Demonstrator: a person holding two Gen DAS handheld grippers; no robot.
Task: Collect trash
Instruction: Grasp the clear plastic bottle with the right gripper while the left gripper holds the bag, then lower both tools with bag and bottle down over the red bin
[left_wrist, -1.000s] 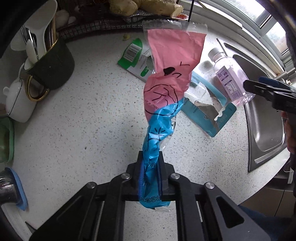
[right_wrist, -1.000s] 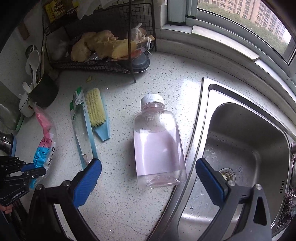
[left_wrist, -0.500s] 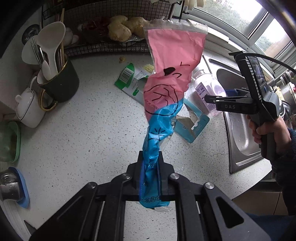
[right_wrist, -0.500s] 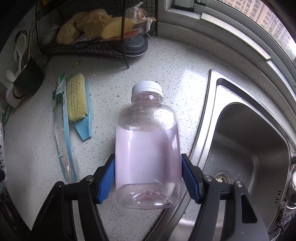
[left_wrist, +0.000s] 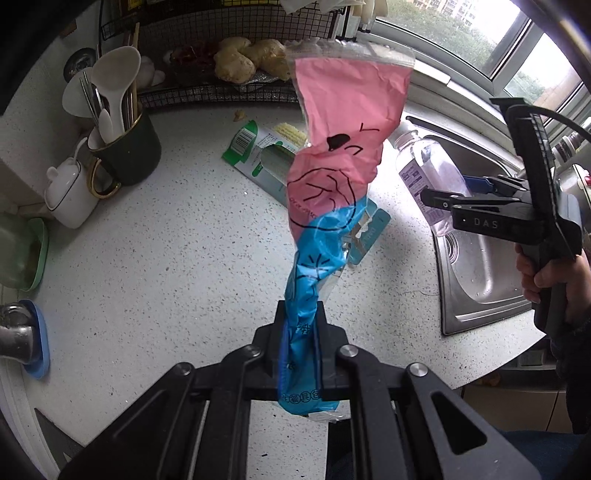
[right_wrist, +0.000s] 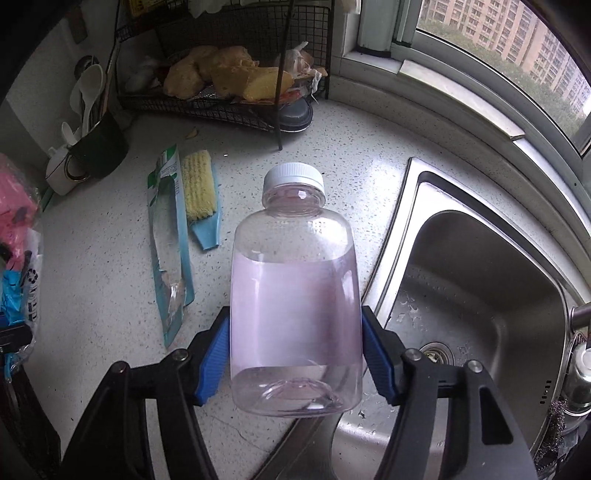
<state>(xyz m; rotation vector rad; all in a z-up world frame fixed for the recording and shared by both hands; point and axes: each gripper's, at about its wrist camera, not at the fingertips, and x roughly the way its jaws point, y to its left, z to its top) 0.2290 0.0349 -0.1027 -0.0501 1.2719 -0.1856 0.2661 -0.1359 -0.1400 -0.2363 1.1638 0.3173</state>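
Note:
My left gripper (left_wrist: 300, 343) is shut on the blue lower end of a crumpled pink and blue plastic wrapper (left_wrist: 343, 147), held upright above the speckled counter. My right gripper (right_wrist: 295, 354) is shut on a clear plastic bottle (right_wrist: 295, 295) with a white cap and a pale pink label, lifted off the counter beside the sink. The bottle also shows in the left wrist view (left_wrist: 428, 177), at the right. The wrapper shows at the left edge of the right wrist view (right_wrist: 18, 236).
A torn green and teal package (right_wrist: 170, 251) and a yellow brush (right_wrist: 199, 188) lie on the counter. A steel sink (right_wrist: 480, 295) is at the right. A wire rack (right_wrist: 229, 92) with food, a dark utensil cup (left_wrist: 125, 151) and a white pot (left_wrist: 70, 195) stand at the back.
My right gripper has closed on the bottle and lifted it off the counter. My left gripper has drawn back and up with the wrapper still held.

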